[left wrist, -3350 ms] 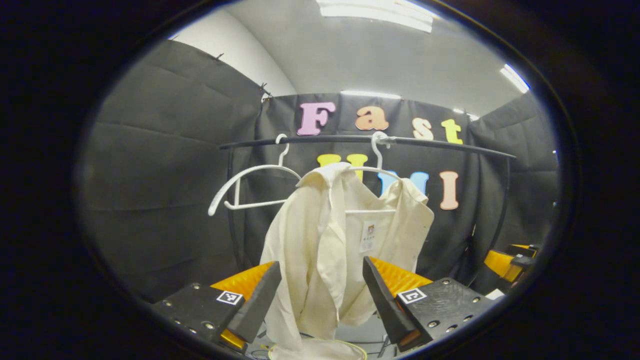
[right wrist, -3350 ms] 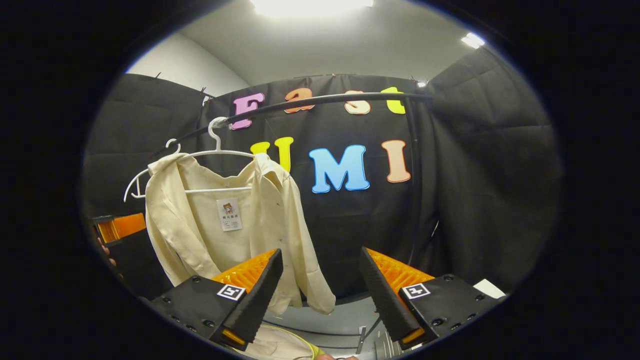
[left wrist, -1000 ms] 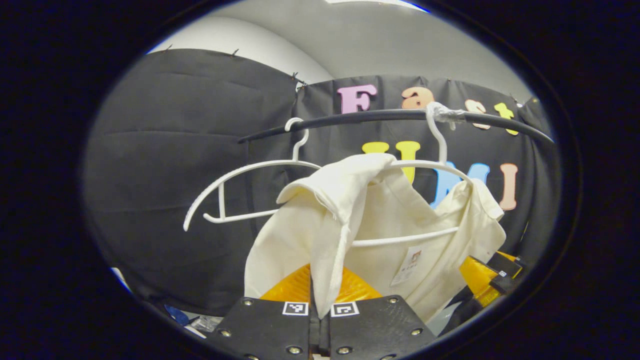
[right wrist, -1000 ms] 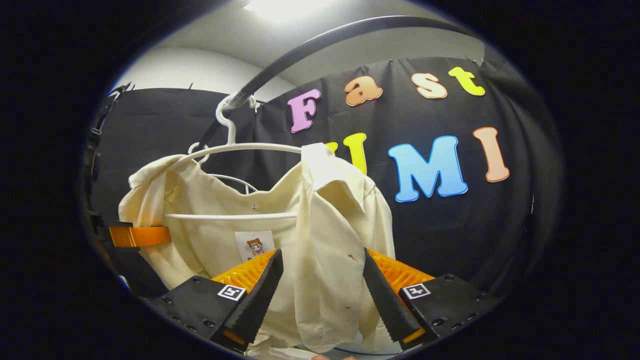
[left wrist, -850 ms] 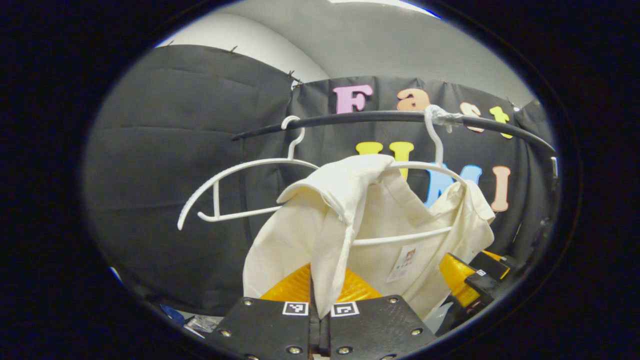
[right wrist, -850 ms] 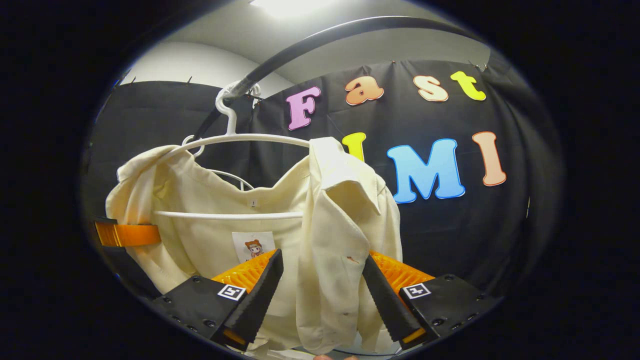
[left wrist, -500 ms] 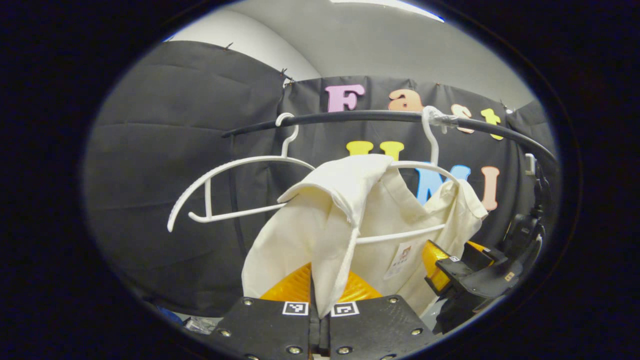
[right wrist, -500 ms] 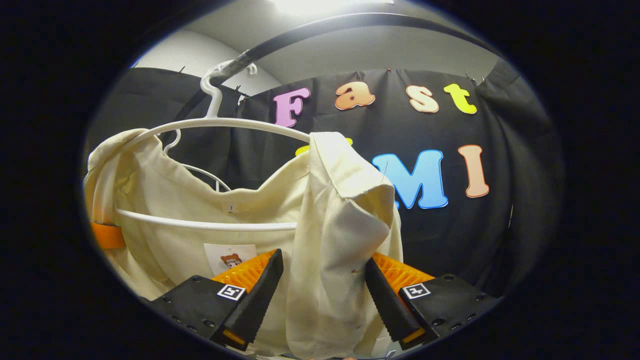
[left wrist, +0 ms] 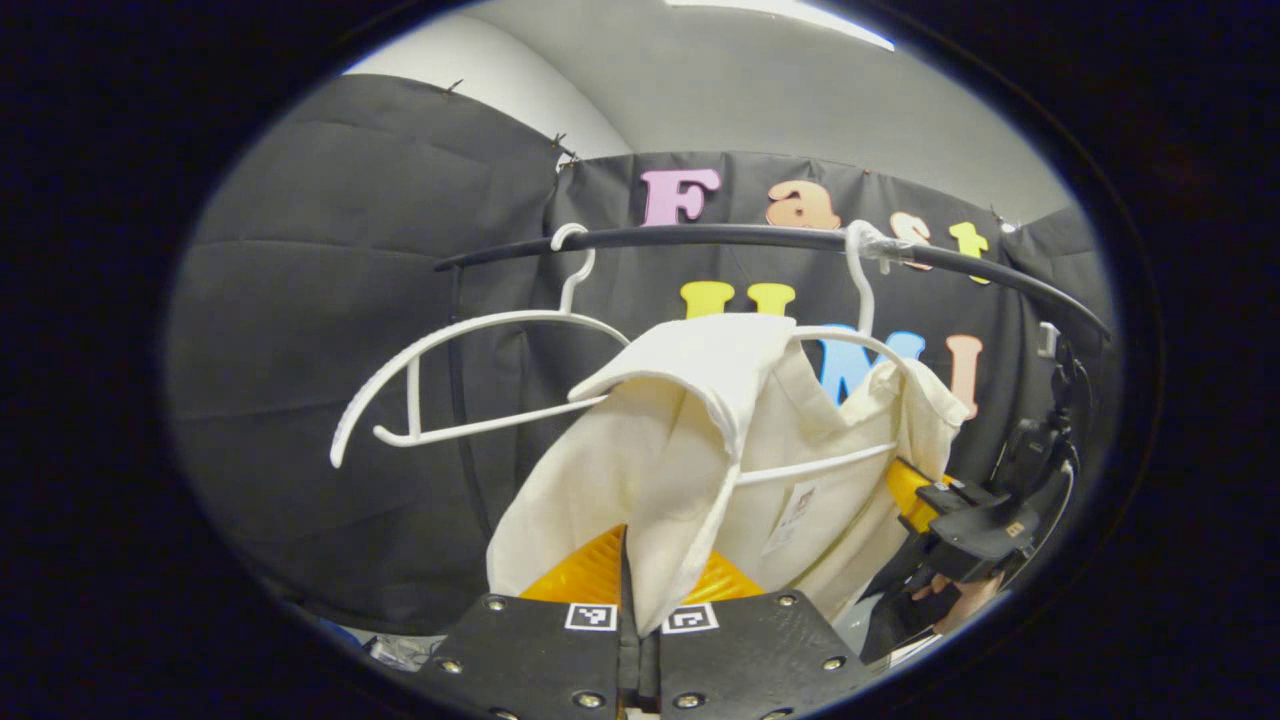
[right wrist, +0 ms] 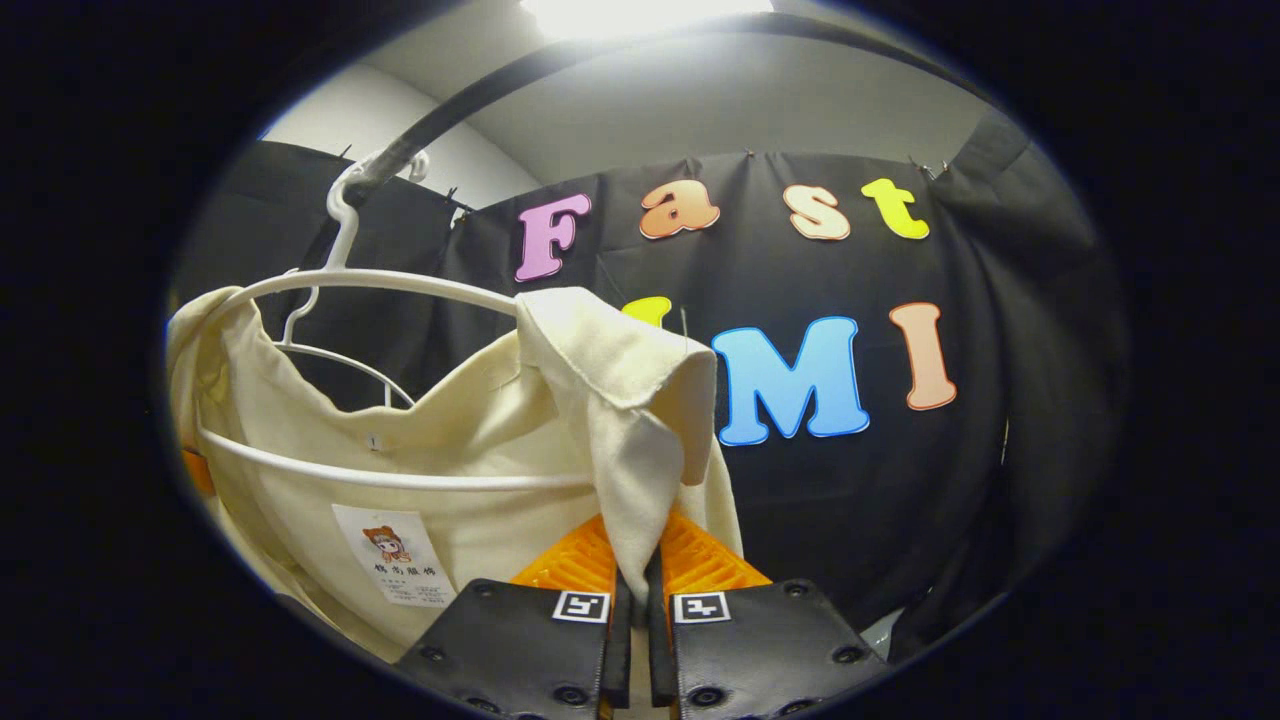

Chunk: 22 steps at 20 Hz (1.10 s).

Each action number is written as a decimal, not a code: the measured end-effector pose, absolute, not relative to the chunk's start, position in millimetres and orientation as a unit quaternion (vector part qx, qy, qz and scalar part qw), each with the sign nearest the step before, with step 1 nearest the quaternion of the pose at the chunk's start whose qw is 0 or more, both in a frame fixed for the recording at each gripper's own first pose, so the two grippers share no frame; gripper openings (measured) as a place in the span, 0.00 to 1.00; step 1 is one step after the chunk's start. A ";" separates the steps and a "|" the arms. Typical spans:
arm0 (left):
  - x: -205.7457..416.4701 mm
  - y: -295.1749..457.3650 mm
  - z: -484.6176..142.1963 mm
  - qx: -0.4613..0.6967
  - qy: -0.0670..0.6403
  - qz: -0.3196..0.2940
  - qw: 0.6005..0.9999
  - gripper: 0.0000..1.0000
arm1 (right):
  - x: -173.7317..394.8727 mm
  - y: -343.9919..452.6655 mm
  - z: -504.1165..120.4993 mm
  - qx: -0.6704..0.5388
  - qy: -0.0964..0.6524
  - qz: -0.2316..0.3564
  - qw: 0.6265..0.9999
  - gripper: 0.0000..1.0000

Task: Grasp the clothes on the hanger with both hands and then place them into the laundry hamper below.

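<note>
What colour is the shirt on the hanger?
Cream, plain with no pattern: the shirt on the white hanger shows best in the right gripper view.

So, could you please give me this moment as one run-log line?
stage: both grasps made | left claw: shut on shirt | right claw: shut on shirt | shirt: on hanger

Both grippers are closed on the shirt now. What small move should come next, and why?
Probably lift both grippers slightly. The left gripper and right gripper each pinch a front edge of the shirt, whose shoulders still sit on the white hanger.
</note>
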<state>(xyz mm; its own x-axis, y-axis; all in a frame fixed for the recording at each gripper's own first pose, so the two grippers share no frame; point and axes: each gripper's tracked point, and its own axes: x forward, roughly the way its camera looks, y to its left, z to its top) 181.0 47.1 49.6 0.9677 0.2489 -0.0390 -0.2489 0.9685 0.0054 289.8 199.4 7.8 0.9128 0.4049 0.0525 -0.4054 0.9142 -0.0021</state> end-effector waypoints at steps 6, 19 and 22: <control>170.9 52.6 61.2 -0.011 0.020 0.113 0.993 0.02 | 319.0 166.4 42.7 -0.045 -0.088 0.170 0.980 0.04; 142.3 140.8 52.6 -0.064 0.016 0.143 0.988 0.02 | 346.8 158.1 50.5 -0.122 -0.139 0.146 0.972 0.04; 145.7 130.1 45.3 -0.057 0.024 0.127 0.990 0.02 | 353.9 155.9 53.6 -0.115 -0.140 0.140 0.973 0.04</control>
